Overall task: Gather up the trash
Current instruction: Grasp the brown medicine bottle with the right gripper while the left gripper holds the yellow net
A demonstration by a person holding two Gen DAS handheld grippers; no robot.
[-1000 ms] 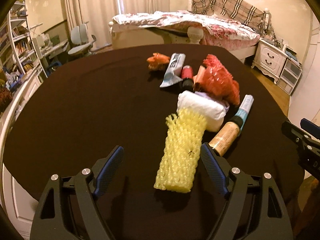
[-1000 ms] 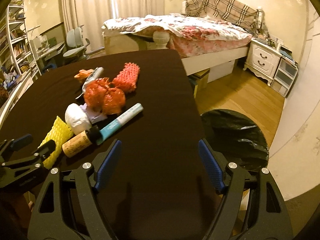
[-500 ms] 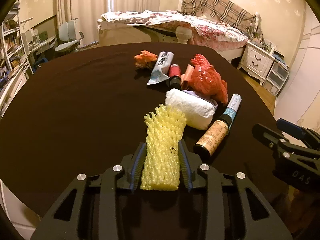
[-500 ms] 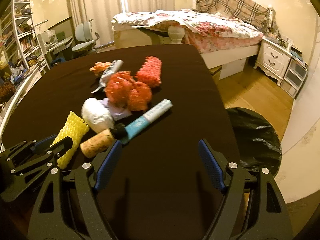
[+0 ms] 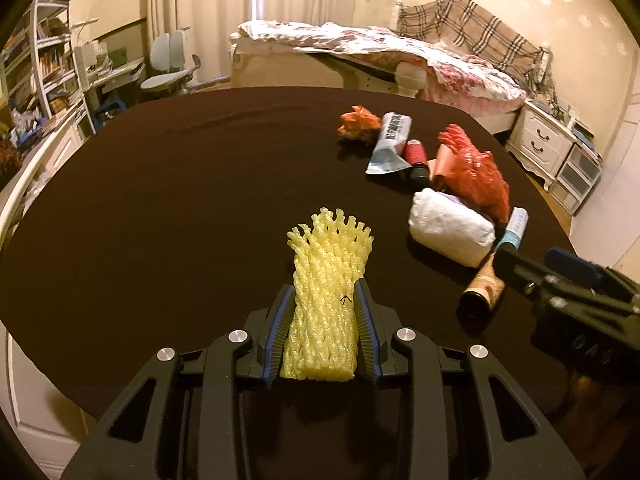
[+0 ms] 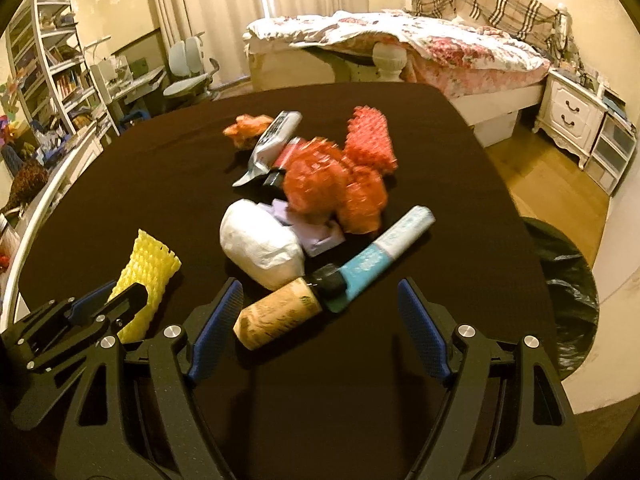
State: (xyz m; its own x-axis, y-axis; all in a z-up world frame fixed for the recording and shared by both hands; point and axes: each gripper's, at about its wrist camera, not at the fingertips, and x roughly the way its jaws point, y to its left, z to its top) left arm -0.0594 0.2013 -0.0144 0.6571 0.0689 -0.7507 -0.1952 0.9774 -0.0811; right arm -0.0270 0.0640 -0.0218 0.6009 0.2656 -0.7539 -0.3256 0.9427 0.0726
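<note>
A yellow foam net sleeve (image 5: 326, 272) lies lengthwise on the dark table (image 5: 160, 184), and my left gripper (image 5: 322, 292) is shut on its near half, pads pressing both sides. The sleeve (image 6: 148, 268) also shows at the lower left of the right wrist view, inside the left gripper (image 6: 120, 296). My right gripper (image 6: 320, 286) stands open just in front of a tan bottle with a black cap (image 6: 276, 314) and a blue-and-white tube (image 6: 384, 254), touching neither. Behind them are a white wad (image 6: 260, 248), a red mesh bag (image 6: 328, 184) and a red foam net (image 6: 370, 140).
A grey tube (image 6: 272, 140), a small red bottle (image 5: 416, 152) and an orange scrap (image 6: 246, 130) lie farther back. A black bin bag (image 6: 568, 280) stands on the floor past the table's right edge. A bed, nightstand, desk chair and shelves ring the table.
My left jaws went from wide apart to shut on the yellow sleeve. My right gripper moved left over the table toward the pile, still open; the bottle now lies just ahead of it.
</note>
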